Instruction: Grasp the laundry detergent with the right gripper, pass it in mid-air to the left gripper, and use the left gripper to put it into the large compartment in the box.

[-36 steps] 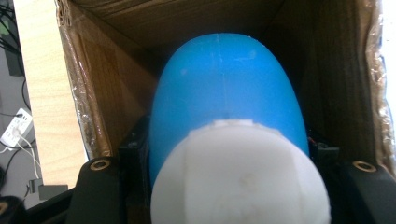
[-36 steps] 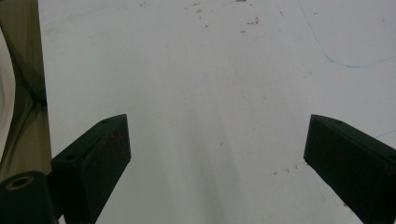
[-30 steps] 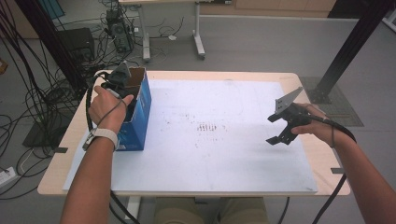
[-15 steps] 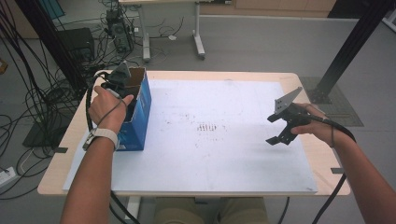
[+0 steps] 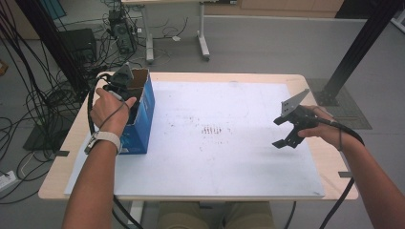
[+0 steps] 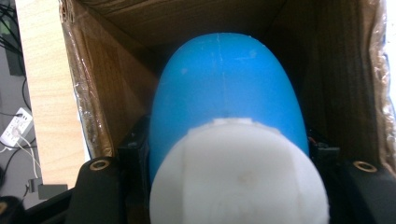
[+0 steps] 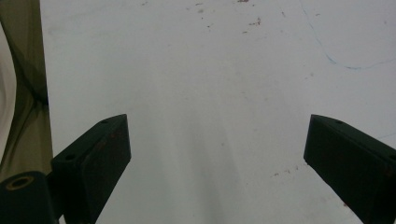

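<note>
A blue, rounded object with a white cap (image 6: 224, 88) is gripped between the jaws of my left gripper (image 6: 226, 186), which is shut on it. It is held down inside an open cardboard box (image 6: 112, 70). From above, that box (image 5: 145, 114) has blue sides and stands at the table's left edge, and my left gripper (image 5: 128, 93) reaches into its top. The left hand hides the jaws there. My right gripper (image 5: 278, 132) hovers open over the white mat (image 5: 215, 162) at the right. Its jaws (image 7: 215, 154) stand wide apart with nothing between them.
The white mat, marked with small reddish specks, covers most of the wooden table (image 5: 210, 76). Cables (image 5: 28, 109) lie on the floor to the left. A black post (image 5: 356, 47) stands at the far right, and another table's legs (image 5: 203, 33) behind.
</note>
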`<state>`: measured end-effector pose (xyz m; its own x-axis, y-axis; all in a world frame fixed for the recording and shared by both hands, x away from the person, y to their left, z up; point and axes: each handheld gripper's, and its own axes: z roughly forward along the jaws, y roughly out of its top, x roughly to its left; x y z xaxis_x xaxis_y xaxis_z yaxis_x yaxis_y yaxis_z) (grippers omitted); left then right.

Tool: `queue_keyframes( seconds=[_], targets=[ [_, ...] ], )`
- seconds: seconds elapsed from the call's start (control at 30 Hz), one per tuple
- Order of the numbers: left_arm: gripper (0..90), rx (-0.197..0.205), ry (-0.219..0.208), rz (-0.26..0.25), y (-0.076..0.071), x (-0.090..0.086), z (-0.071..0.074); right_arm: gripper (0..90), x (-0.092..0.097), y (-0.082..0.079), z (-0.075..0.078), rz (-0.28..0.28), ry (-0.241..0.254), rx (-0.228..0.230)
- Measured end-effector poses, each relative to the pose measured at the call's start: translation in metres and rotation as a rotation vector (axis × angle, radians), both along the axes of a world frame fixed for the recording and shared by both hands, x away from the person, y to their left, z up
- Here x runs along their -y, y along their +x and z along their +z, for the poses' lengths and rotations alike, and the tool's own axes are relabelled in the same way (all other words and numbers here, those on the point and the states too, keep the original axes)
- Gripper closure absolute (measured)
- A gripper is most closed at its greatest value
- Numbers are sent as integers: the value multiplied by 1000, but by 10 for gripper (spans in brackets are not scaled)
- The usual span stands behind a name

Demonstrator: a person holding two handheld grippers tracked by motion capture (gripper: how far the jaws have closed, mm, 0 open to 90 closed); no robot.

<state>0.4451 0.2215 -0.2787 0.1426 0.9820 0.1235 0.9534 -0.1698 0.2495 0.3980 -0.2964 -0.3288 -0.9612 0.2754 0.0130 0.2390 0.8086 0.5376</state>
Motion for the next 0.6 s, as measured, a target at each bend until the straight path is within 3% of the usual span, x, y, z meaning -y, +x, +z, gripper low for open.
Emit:
queue_keyframes(
  seconds=[0.6],
  targets=[
    [368, 7, 0, 0, -1, 0, 0, 74, 0, -1, 0, -1, 1, 2]
  ],
)
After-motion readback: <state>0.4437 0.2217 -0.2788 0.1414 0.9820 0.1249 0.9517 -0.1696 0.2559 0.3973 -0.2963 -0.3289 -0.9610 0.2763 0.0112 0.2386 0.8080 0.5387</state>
